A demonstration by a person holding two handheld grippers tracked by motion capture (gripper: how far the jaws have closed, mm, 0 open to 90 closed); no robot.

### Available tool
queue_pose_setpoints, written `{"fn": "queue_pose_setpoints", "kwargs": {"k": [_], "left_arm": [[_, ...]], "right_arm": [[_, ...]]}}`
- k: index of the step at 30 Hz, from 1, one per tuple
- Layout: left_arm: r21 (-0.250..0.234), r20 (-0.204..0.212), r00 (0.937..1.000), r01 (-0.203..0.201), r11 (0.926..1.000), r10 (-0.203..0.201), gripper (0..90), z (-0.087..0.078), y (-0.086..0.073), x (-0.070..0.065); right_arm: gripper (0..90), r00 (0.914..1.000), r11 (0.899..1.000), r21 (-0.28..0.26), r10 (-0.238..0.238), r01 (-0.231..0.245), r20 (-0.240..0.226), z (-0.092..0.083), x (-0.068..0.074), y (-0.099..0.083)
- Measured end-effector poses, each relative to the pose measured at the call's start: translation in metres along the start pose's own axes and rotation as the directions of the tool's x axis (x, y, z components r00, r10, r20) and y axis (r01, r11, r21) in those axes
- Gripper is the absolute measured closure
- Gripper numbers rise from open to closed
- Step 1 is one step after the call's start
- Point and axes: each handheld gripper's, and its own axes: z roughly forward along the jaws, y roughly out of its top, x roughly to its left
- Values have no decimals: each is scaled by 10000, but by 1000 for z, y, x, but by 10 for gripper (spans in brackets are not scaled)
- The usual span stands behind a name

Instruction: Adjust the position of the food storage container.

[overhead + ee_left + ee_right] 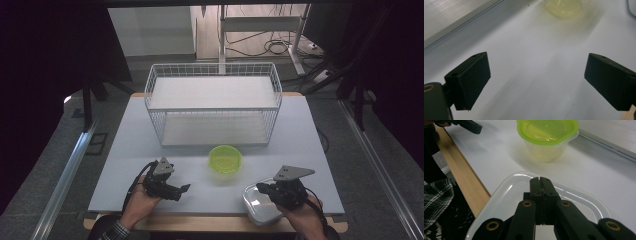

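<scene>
The clear square lidded container (260, 202) sits at the table's (150, 150) near edge, just right of and nearer than the green-lidded round tub (225, 158). The right tool (540, 181) hangs over its lid with jaws pressed together, pinching nothing. The left tool (184, 189), left of the tub, is spread wide and empty. The container looks light, thin, slick plastic that flexes; its raised lid rim seems the best hold.
</scene>
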Motion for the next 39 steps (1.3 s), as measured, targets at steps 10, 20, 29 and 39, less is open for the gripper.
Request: {"fn": "queue_pose_setpoints", "kwargs": {"k": [10, 20, 29, 39], "left_arm": [[-145, 1029, 9945, 192, 9997, -176, 752, 22, 26, 6], [128, 1263, 9920, 50, 9999, -66, 896, 64, 53, 7], [293, 1816, 9829, -370, 9989, 311, 897, 94, 72, -12], [381, 2190, 9736, -750, 9965, 649, 897, 118, 89, -32]], "right_arm": [[873, 9992, 9995, -170, 254, -249, 321, -1, -5, -1], [852, 9983, 9991, -258, 361, -349, 466, -3, -9, -1], [821, 9972, 9983, -380, 459, -437, 590, -6, -13, -2], [809, 9954, 9977, -331, 620, -597, 735, -9, -18, -4]]}}
